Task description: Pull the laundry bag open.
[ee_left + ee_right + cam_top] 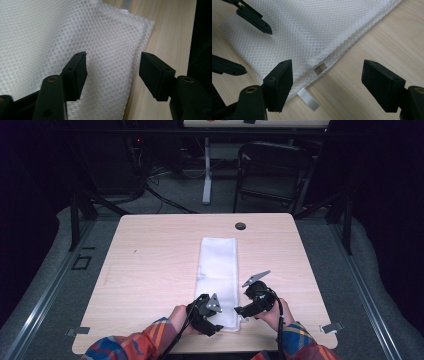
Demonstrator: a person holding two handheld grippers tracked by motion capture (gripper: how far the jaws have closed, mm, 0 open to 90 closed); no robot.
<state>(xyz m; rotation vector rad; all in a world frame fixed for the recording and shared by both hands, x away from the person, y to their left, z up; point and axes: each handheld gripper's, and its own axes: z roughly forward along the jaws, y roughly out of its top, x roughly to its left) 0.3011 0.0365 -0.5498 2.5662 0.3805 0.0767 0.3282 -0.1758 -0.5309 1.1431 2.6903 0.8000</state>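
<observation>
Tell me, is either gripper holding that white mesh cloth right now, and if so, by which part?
Nothing is held. The left gripper and right gripper are both open at the near end of the white mesh cloth.

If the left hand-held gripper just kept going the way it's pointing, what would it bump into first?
Probably the white mesh cloth: the open left hand-held gripper points down at its corner, table beneath.

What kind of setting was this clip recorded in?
Probably a lab or studio recording bay, not a home: a bare wooden table ringed by dark curtains, cables trailing on grey carpet, and a folding chair behind. A white mesh cloth lies between the two hand-held grippers.
</observation>
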